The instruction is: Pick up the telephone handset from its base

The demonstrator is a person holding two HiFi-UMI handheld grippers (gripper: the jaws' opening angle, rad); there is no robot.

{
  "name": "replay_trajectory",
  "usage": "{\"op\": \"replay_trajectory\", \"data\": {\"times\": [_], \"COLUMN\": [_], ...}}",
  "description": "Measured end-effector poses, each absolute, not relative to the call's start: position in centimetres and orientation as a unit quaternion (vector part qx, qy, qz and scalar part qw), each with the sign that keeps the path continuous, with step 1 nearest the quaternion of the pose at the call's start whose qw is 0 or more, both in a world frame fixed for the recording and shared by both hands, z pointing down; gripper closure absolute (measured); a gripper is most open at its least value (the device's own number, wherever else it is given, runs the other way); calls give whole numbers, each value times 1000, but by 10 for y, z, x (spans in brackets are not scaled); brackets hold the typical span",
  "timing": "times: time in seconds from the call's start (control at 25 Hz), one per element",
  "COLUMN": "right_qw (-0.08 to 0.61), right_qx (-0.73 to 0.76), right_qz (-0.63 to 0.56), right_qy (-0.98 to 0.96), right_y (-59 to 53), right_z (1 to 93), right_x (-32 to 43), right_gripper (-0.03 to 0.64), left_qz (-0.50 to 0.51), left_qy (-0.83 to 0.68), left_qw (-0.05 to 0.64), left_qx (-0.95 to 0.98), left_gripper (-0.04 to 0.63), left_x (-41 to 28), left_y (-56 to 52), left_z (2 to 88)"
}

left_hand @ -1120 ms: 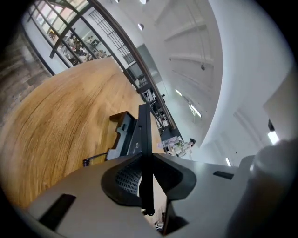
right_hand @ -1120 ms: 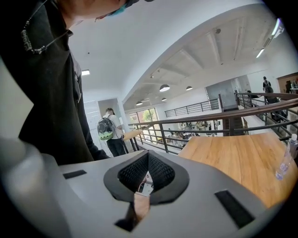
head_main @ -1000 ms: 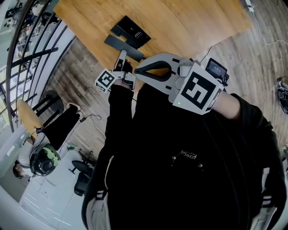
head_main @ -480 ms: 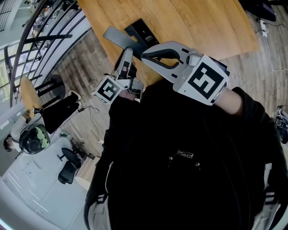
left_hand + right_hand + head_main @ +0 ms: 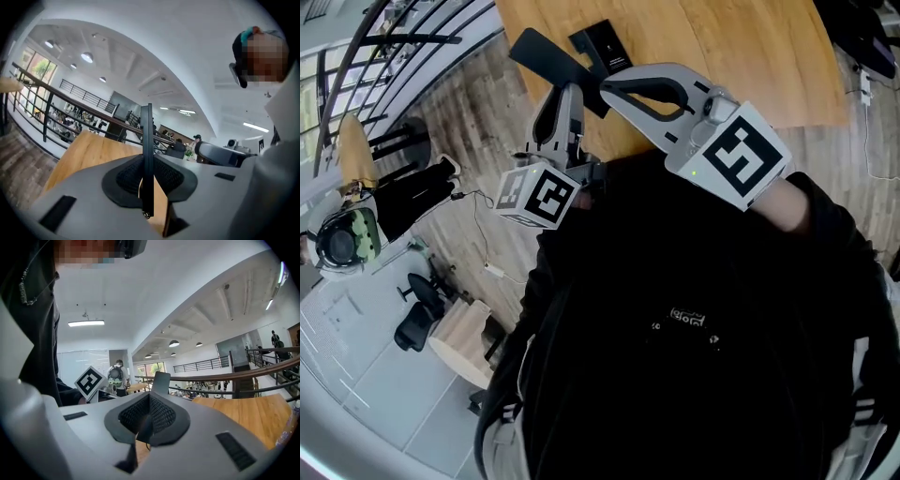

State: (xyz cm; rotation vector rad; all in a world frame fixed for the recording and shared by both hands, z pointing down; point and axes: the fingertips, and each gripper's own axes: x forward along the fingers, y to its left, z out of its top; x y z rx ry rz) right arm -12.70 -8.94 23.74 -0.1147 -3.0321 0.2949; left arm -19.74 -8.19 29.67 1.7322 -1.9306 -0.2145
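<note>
Handset [image 5: 546, 60] aloft — across table [image 5: 741, 47] edge

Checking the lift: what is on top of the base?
Nothing visible on the base; the handset, held in the left claw, covers its near edge.

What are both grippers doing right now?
Left gripper: closed on the telephone handset.
Right gripper: closed, holding nothing.

Readable text: none | telephone base [image 5: 604, 44]: white print, too small | black jacket [image 5: 675, 403]: chest logo, illegible
</note>
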Motion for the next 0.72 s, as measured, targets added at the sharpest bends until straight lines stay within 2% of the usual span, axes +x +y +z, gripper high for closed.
{"op": "replay_trajectory", "data": {"times": [0.08,0.28,0.72], "right_qw": [51,59,72], "right_qx": [-43,-66,-81], "right_qz": [91,75,66], "right_qy": [-994,-993,-992], "right_y": [-88,-78,-73], "right_z": [238,236,244], "right_x": [-129,-131,-128], "right_gripper": [598,598,598], "left_qz": [-66,-74,-69], "left_qy": [-722,-725,-733], "left_qw": [250,268,252], "left_qx": [642,630,628], "left_gripper": [525,525,525], "left_x": [-195,-193,-197], "left_y": [-80,-79,-83], "left_z": [295,303,303]}}
